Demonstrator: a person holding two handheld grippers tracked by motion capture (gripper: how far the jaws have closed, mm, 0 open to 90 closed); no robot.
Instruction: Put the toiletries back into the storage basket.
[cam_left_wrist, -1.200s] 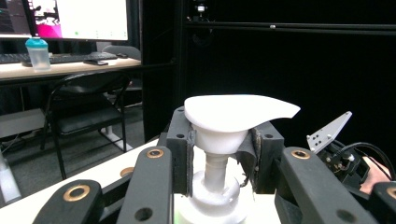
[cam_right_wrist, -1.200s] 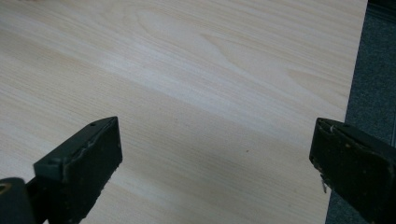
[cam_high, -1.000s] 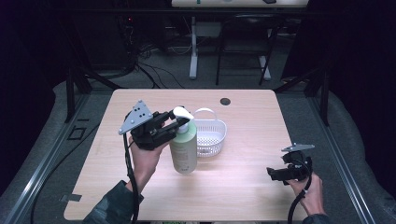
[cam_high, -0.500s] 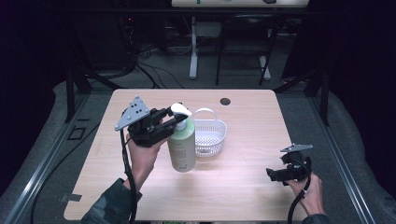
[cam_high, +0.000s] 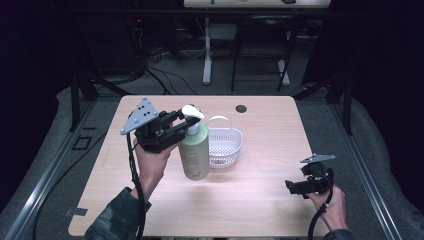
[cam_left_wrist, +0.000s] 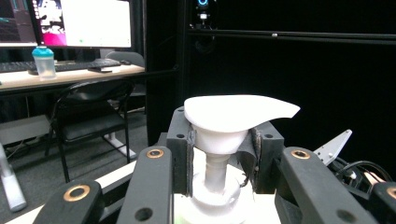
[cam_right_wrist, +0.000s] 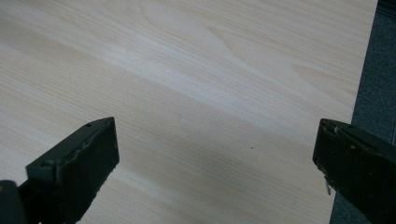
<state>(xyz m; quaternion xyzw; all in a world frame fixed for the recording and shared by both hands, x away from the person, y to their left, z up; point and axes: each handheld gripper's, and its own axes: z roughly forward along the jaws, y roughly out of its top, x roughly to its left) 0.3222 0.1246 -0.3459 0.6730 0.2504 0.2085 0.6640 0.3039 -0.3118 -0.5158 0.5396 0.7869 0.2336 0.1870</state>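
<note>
A pale green pump bottle (cam_high: 195, 150) with a white pump head (cam_left_wrist: 233, 114) stands upright left of the table's middle. My left gripper (cam_high: 182, 125) comes at it from the left, level, and is shut on the neck just under the pump head; in the left gripper view the pads (cam_left_wrist: 189, 149) press on the white collar from both sides. I cannot tell whether the bottle's base rests on the table. My right gripper (cam_high: 292, 187) hovers low at the front right, open, with bare wood between its jaws (cam_right_wrist: 215, 154).
A white slotted basket (cam_high: 235, 135) with a handle stands right behind the bottle, almost touching it. A small black disc (cam_high: 241, 108) lies near the far edge. The wooden table (cam_high: 260, 200) ends close to the right gripper, at its right edge (cam_right_wrist: 359, 93).
The left gripper and the bottle have shifted slightly left and up together. The right gripper has kept still.
</note>
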